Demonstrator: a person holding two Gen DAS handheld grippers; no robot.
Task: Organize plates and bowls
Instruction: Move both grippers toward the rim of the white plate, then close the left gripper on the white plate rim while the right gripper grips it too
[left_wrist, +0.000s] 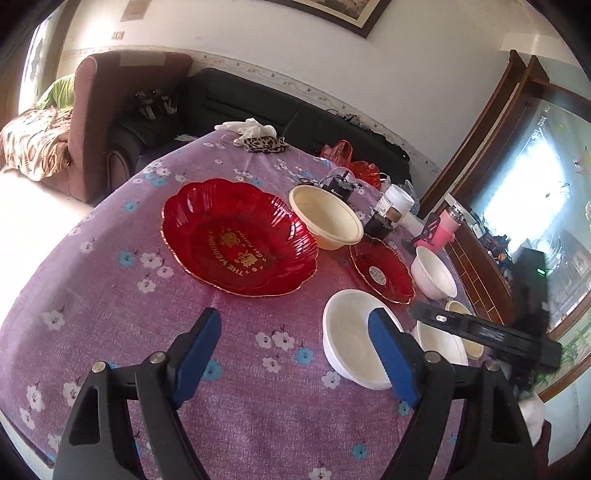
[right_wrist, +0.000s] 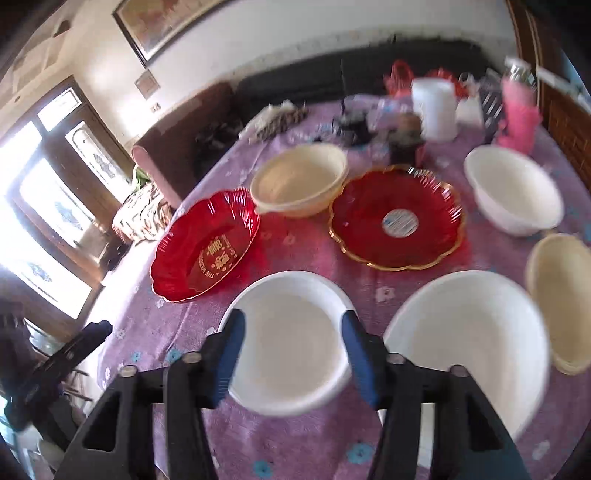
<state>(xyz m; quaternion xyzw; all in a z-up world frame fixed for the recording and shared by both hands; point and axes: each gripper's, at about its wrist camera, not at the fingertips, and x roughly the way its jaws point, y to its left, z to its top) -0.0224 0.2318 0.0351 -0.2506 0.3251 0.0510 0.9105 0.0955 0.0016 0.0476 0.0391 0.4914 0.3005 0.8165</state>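
1. We hold our left claw (left_wrist: 295, 354) open above the purple flowered cloth (left_wrist: 110, 332) of the worktop, gripping nothing; its right finger shows in front of a white bowl (left_wrist: 351, 339).
2. Our right claw (right_wrist: 293, 354) is also open, with that same white bowl (right_wrist: 288, 339) seen between its blue pads (right_wrist: 231, 354); we cannot tell whether the pads touch the rim.
3. Just right of it sits a second white bowl (right_wrist: 469, 347), and a cream bowl (right_wrist: 561, 299) lies tilted against that one's far side.
4. A third white bowl (right_wrist: 513, 188) stands farther back on the right.
5. Mid-worktop we see a small red plate (right_wrist: 397, 218) with a round sticker, and beside it a large cream bowl (right_wrist: 299, 184).
6. The big red plate (left_wrist: 240, 236) with gold lettering lies to the left, touching or just beside the large cream bowl.
7. Jars and a pink bottle (left_wrist: 443, 229) crowd the far edge.
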